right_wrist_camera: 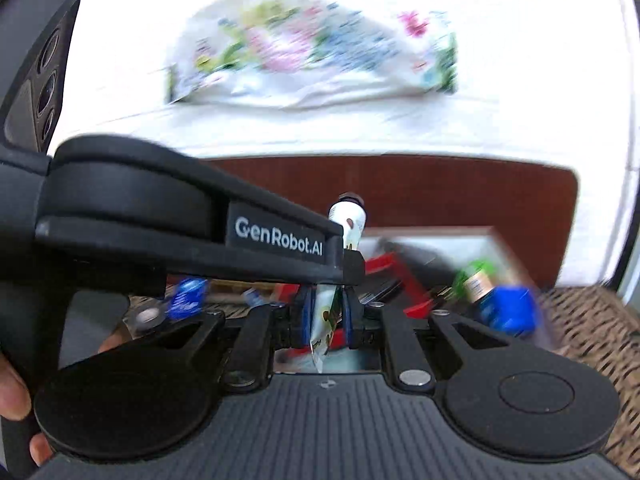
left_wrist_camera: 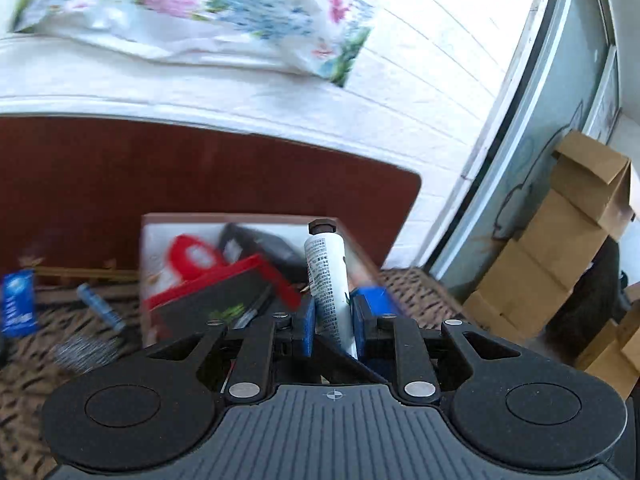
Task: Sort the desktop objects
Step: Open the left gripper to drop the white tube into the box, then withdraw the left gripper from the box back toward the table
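Left gripper (left_wrist_camera: 333, 312) clamped on white tube (left_wrist_camera: 326, 276), cap at 12 o'clock. Right gripper (right_wrist_camera: 326, 316) pinches the same tube (right_wrist_camera: 347, 220) at its flat crimped end. Cluttered box (left_wrist_camera: 168, 236) sits at 10 o'clock behind; cardboard boxes (left_wrist_camera: 560, 240) at 3 o'clock.
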Demonstrator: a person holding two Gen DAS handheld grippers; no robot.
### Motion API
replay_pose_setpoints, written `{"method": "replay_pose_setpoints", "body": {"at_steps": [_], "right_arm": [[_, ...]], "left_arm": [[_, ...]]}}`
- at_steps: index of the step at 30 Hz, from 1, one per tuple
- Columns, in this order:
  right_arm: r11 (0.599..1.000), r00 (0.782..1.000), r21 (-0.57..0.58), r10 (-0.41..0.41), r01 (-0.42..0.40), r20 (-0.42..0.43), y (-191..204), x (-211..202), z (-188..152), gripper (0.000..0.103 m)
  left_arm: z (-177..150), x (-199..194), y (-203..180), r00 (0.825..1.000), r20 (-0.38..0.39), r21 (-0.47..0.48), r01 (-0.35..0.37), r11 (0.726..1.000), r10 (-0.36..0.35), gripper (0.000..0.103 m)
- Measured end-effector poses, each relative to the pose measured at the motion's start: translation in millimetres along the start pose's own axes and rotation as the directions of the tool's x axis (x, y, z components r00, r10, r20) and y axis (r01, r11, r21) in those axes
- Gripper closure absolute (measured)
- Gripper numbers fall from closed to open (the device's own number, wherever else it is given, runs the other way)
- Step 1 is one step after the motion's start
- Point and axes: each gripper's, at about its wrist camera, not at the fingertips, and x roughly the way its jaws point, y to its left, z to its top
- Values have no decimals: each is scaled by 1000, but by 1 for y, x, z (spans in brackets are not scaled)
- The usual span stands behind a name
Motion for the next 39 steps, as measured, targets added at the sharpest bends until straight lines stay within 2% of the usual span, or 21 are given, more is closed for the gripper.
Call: {"method": "replay_pose_setpoints", "body": {"at_steps": [6, 10, 17, 18, 19, 20, 21, 22, 23, 24, 25, 29, 32, 39], "right_arm": [[999, 999, 27, -42, 42, -2, -60, 38, 22, 86], [997, 997, -3, -75, 75, -4, -76, 56, 23, 86], [997, 996, 19, -80, 80, -38, -107, 98, 15, 86], [996, 996, 19, -81, 82, -44, -109, 103, 14, 86], [997, 996, 19, -80, 81, -47, -110, 107, 13, 86], [997, 996, 17, -76, 77, -49, -110, 111, 12, 84], [998, 996, 12, -66, 66, -56, -112, 115, 11, 83], [998, 996, 8, -62, 62, -63, -112, 120, 11, 76], [997, 995, 1, -74, 75, -62, -112, 123, 11, 53], [995, 994, -10, -96, 96, -56, -111, 124, 10, 41], [991, 990, -27, -134, 132, -49, -109, 123, 7, 39], [988, 988, -36, -148, 147, -39, -107, 114, 2, 19], [978, 979, -61, -202, 199, -41, -103, 109, -1, 6], [974, 971, -59, -224, 220, -82, -100, 93, -7, 0]], "left_arm": [[23, 62, -5, 998, -8, -43, 70, 997, -70, 86], [33, 100, 4, 994, -35, -74, 104, 992, -106, 86], [34, 149, 20, 990, -83, -101, 104, 990, -112, 85], [34, 153, 21, 991, -81, -94, 100, 991, -107, 80], [33, 157, 22, 991, -80, -87, 103, 991, -110, 65], [33, 159, 24, 990, -84, -86, 103, 991, -111, 63], [33, 161, 25, 990, -87, -87, 103, 991, -111, 46], [33, 161, 26, 990, -88, -86, 105, 991, -112, 23], [31, 159, 27, 992, -74, -81, 100, 992, -106, 14], [30, 155, 28, 994, -49, -72, 92, 993, -95, 5], [29, 150, 28, 996, -23, -57, 83, 995, -84, 1], [26, 142, 29, 996, -31, -6, 84, 996, -84, 0], [21, 136, 29, 996, -46, 0, 79, 997, -79, 0], [7, 123, 23, 999, -43, 87, 7, 996, -3, 0]]}}
